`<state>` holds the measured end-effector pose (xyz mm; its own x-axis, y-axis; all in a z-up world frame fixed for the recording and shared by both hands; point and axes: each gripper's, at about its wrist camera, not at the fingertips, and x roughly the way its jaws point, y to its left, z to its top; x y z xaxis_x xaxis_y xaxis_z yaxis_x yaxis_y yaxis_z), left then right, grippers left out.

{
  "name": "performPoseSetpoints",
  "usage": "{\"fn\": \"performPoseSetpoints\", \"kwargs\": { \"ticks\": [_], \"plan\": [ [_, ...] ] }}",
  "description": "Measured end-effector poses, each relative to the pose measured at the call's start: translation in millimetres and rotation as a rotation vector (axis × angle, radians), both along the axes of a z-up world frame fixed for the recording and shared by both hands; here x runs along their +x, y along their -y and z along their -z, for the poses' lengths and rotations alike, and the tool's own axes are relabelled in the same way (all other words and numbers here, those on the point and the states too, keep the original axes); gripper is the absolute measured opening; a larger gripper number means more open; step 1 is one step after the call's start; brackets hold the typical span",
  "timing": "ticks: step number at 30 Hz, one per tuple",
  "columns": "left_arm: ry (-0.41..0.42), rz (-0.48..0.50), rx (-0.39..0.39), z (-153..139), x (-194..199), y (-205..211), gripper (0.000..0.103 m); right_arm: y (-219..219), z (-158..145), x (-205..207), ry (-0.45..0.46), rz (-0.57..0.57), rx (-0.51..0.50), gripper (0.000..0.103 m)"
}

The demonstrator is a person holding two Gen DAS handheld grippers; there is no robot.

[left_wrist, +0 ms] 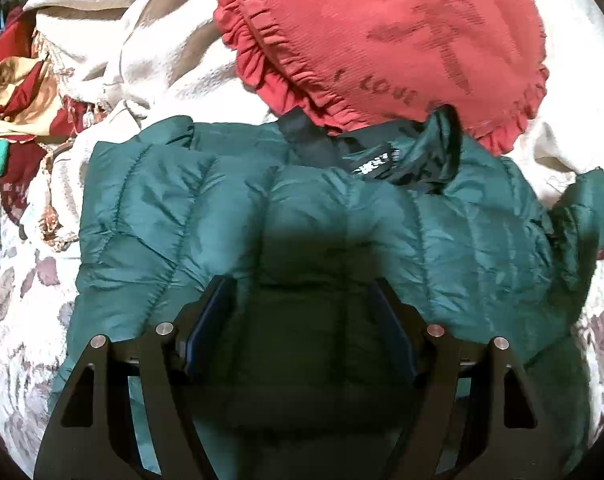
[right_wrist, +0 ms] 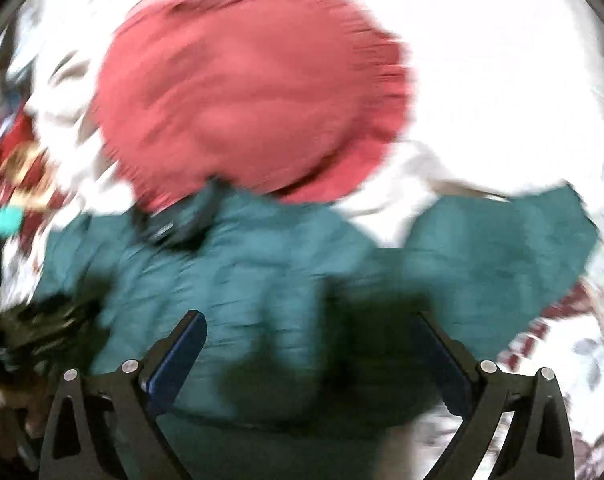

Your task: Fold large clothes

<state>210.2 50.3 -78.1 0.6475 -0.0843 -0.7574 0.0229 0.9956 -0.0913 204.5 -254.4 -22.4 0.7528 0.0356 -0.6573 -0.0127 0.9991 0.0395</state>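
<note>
Green quilted puffer jacket (left_wrist: 285, 216) lay flat on the floral bedspread (left_wrist: 17, 288), collar at twelve o'clock touching the red ruffled cushion (left_wrist: 382, 40). Left gripper (left_wrist: 297, 300) and right gripper (right_wrist: 310, 332) hung apart, empty. Blur suggested haste; slick padding might spring unfolded.

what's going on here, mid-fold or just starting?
A person with two handheld grippers is working on a dark green puffer jacket spread on a floral bedspread. Left gripper and right gripper both hang over it with jaws open, nothing held. The jacket's collar end touches a red ruffled pillow. The right wrist view is motion-blurred. No clear fold shows yet.
</note>
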Motion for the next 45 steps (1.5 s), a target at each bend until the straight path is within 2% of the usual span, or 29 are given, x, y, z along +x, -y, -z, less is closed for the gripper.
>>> {"fn": "performPoseSetpoints", "kwargs": {
  "ticks": [5, 11, 15, 17, 19, 21, 24, 26, 27, 28, 29, 30, 33, 36, 40, 45],
  "plan": [
    [0.009, 0.027, 0.000, -5, -7, 7, 0.072, 112, 0, -21, 0.038, 0.268, 0.041, 0.100],
    [0.019, 0.026, -0.002, -9, -9, 9, 0.072, 253, 10, -27, 0.027, 0.529, 0.153, 0.091],
    [0.007, 0.015, -0.002, -6, -3, 8, 0.072, 296, 10, 7, -0.007, 0.491, 0.188, 0.091],
    [0.005, 0.010, 0.003, -4, 1, 7, 0.072, 314, 15, 29, -0.019, 0.479, 0.239, 0.086],
    [-0.002, 0.004, 0.008, -2, 4, 5, 0.072, 322, 19, 45, -0.013, 0.485, 0.245, 0.084],
    [-0.004, 0.001, 0.007, -1, 6, 4, 0.072, 332, 31, 61, -0.050, 0.489, 0.258, 0.081],
    [-0.005, 0.001, 0.012, -1, 8, 4, 0.072, 333, 33, 77, -0.005, 0.464, 0.195, 0.081],
    [-0.007, -0.003, 0.013, 1, 10, 3, 0.072, 330, 32, 84, 0.006, 0.445, 0.168, 0.074],
    [-0.009, -0.005, 0.014, 1, 11, 2, 0.072, 330, 33, 86, 0.006, 0.431, 0.178, 0.046],
    [-0.010, -0.007, 0.016, 2, 11, 2, 0.072, 330, 37, 90, -0.017, 0.396, 0.211, 0.026],
    [-0.010, -0.010, 0.016, 2, 11, 1, 0.072, 328, 38, 90, -0.027, 0.389, 0.205, 0.025],
    [-0.010, -0.012, 0.016, 2, 11, 1, 0.072, 324, 36, 87, -0.013, 0.388, 0.185, 0.019],
    [-0.013, -0.021, 0.012, 0, 10, -2, 0.072, 307, 22, 68, 0.044, 0.409, 0.122, 0.016],
    [-0.004, -0.036, 0.005, -4, 7, -6, 0.072, 284, -5, 35, 0.120, 0.437, 0.061, 0.014],
    [0.018, -0.060, 0.006, -11, 1, -12, 0.072, 230, -50, -21, 0.234, 0.436, -0.045, 0.013],
    [0.045, -0.096, -0.006, -23, -9, -26, 0.072, 151, -91, -76, 0.354, 0.314, 0.001, 0.013]
  ]
}}
